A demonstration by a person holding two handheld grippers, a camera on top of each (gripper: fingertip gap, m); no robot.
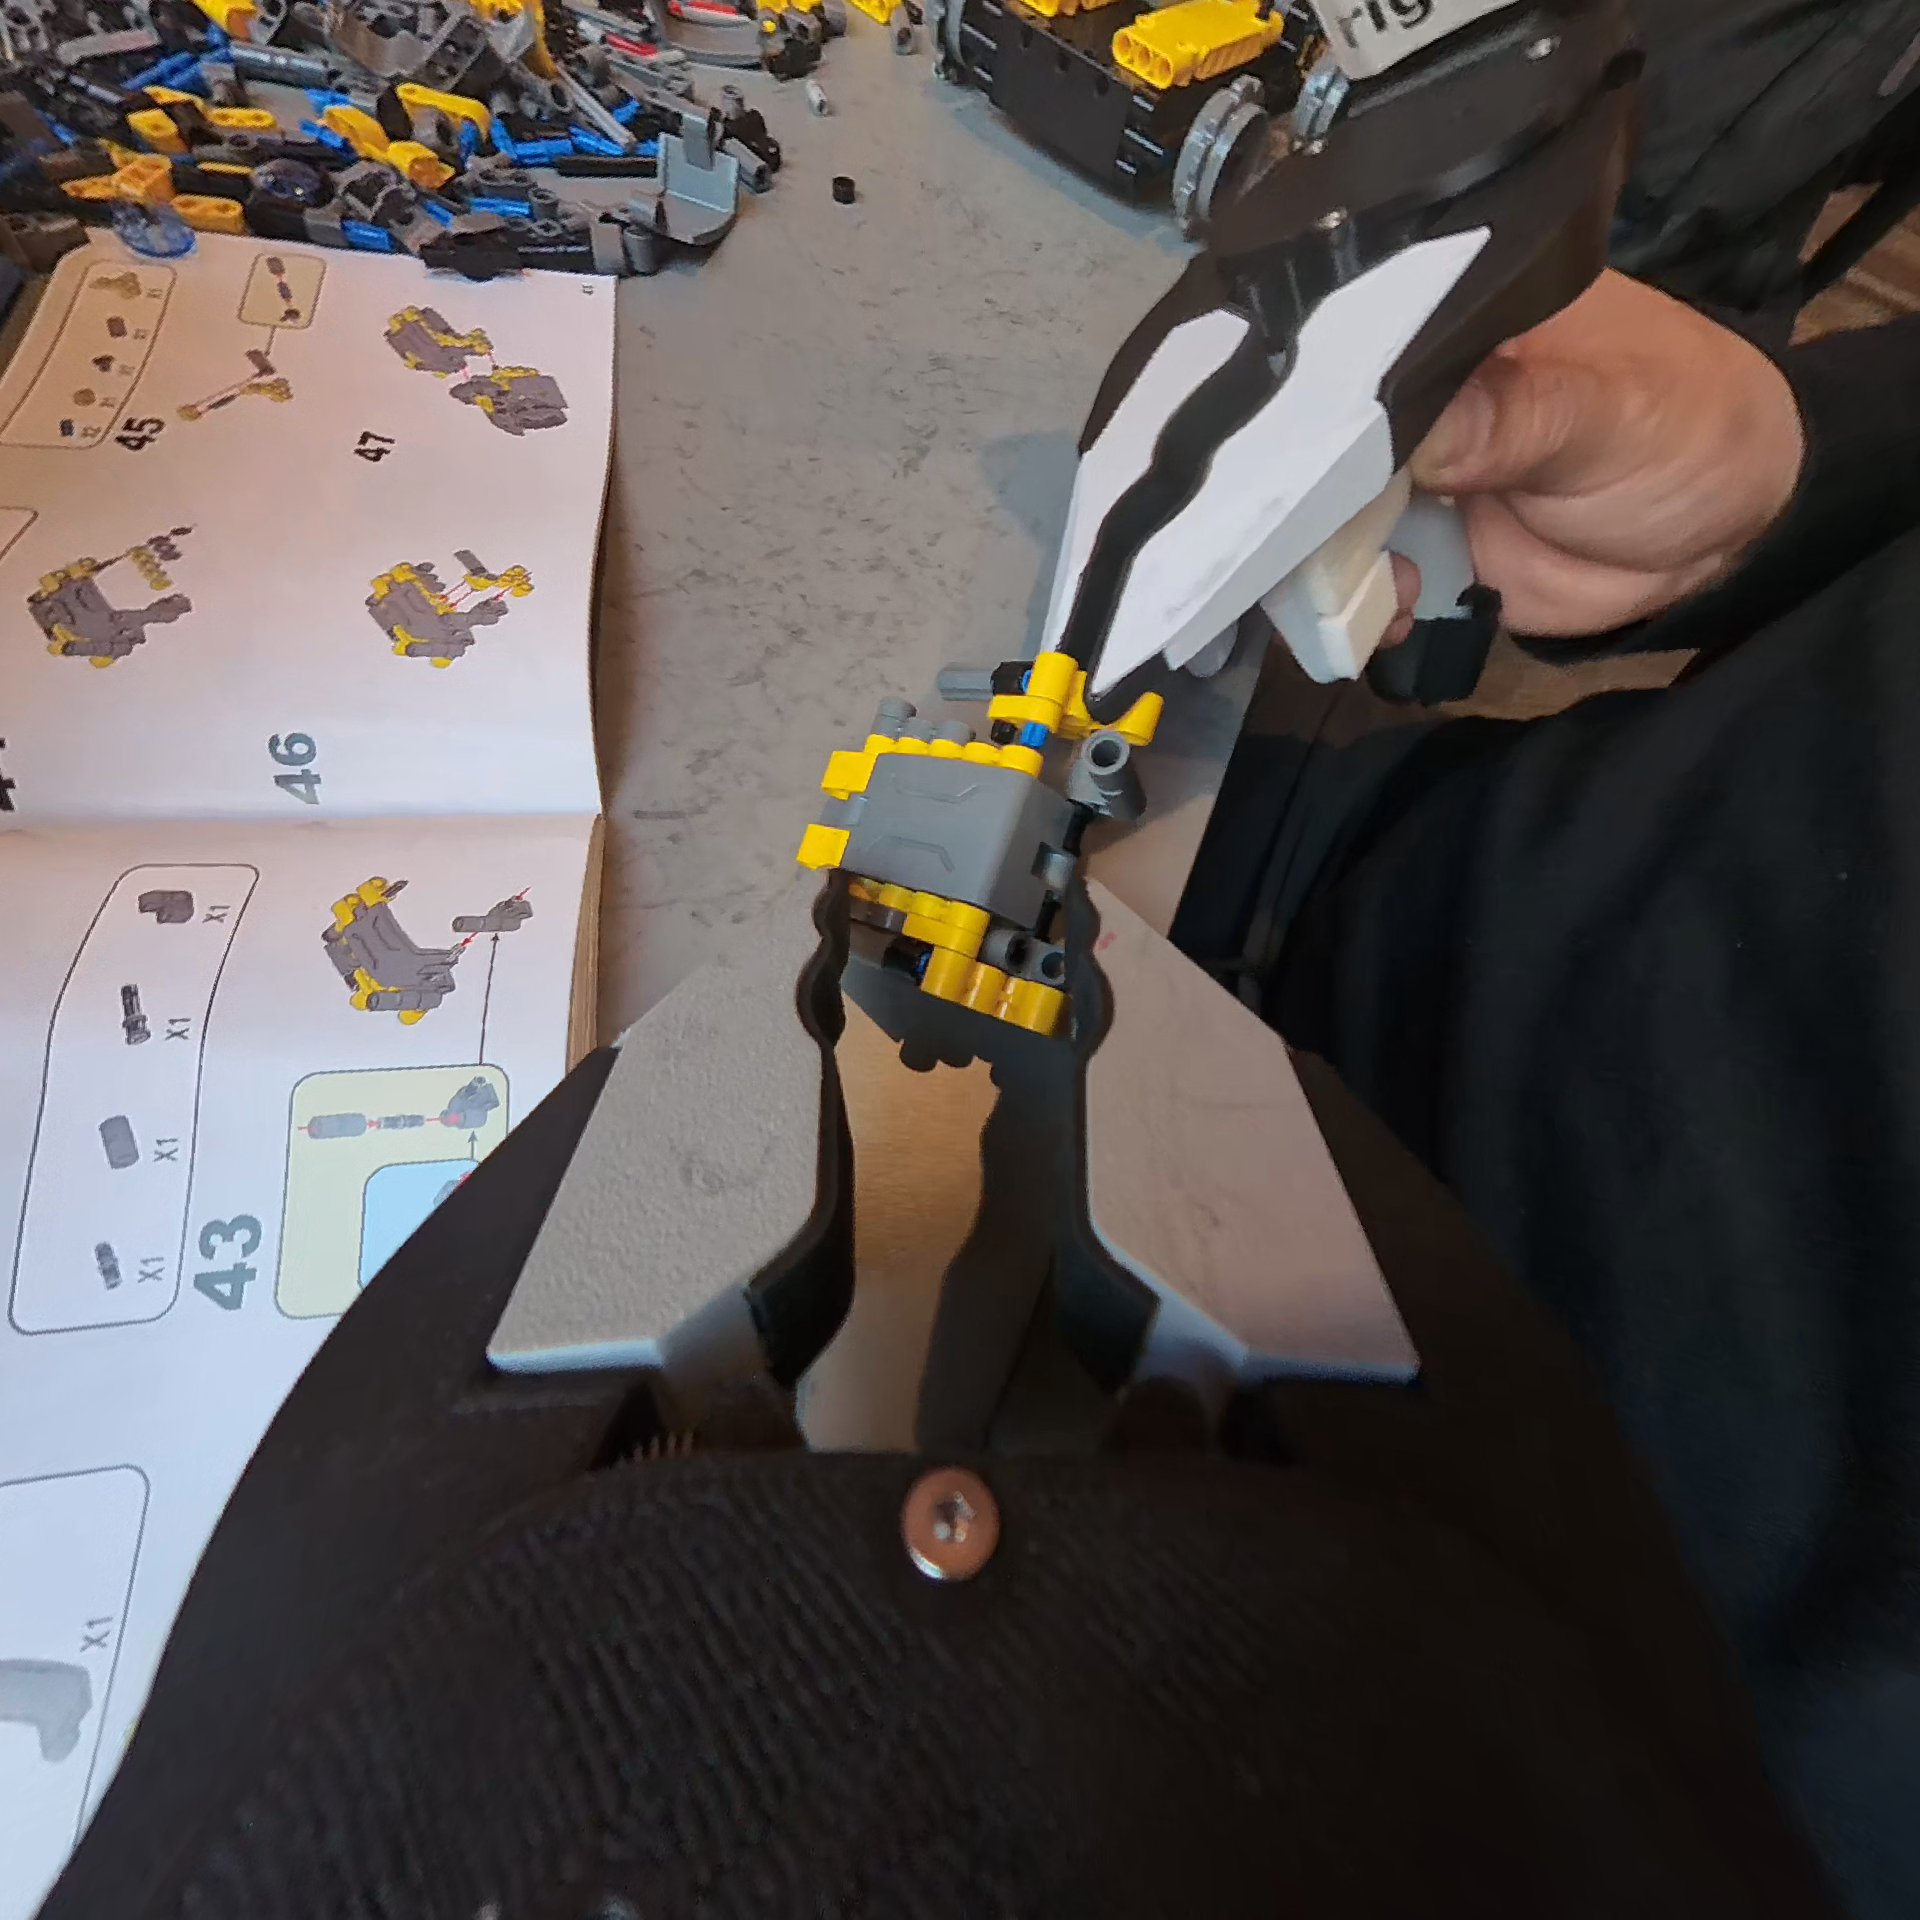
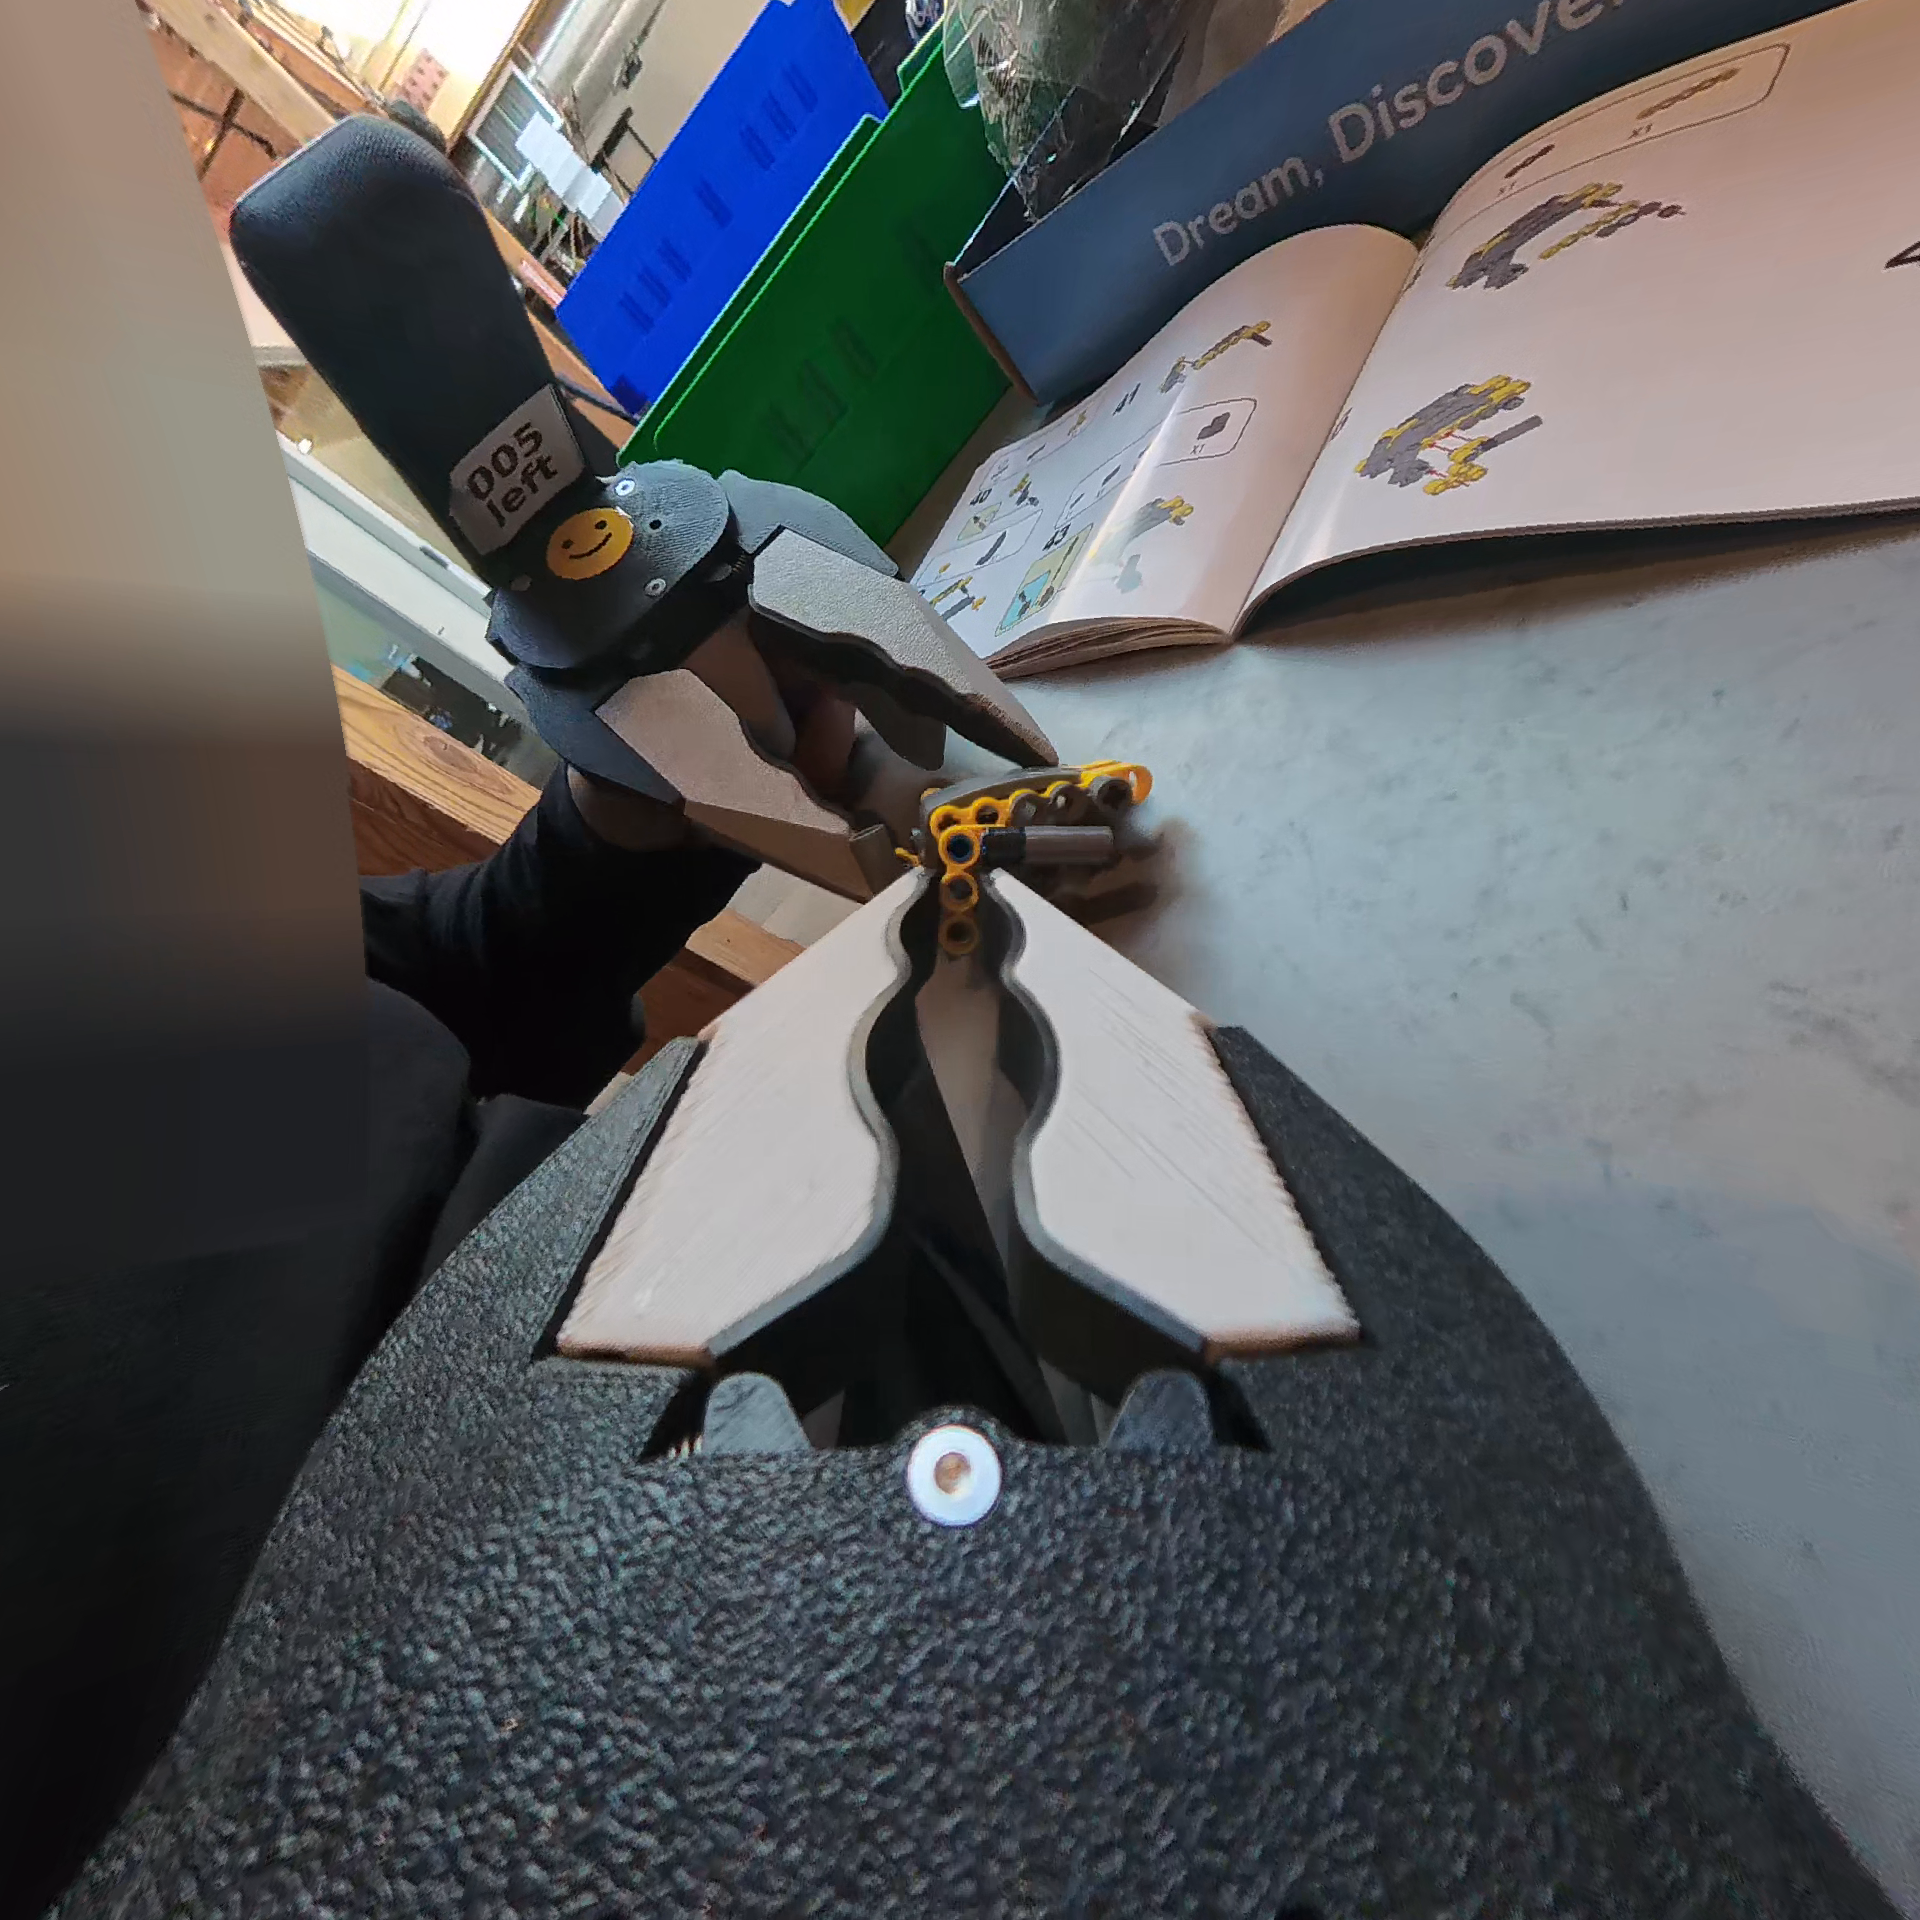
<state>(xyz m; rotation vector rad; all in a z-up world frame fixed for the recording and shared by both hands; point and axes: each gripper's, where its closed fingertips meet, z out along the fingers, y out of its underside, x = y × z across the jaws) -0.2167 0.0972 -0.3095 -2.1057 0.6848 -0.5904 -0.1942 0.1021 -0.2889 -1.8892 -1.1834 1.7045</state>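
My left gripper (image 1: 951,961) is shut on a grey and yellow brick assembly (image 1: 940,842) and holds it just above the grey table near its front edge. My right gripper (image 1: 1070,675) comes in from the upper right, held by a hand (image 1: 1590,478), and is shut on a small yellow beam piece (image 1: 1060,696) at the assembly's top end. In the right wrist view my right gripper (image 2: 958,899) pinches that yellow beam (image 2: 958,914), which touches the assembly (image 2: 1039,810) held by the left gripper (image 2: 894,790).
An open instruction booklet (image 1: 301,727) lies on the left of the table (image 1: 831,416); it also shows in the right wrist view (image 2: 1455,416). A pile of loose bricks (image 1: 364,135) and a black and yellow model (image 1: 1122,83) lie at the back. Blue and green bins (image 2: 810,312) stand beyond. My left and right fingertips are right by each other.
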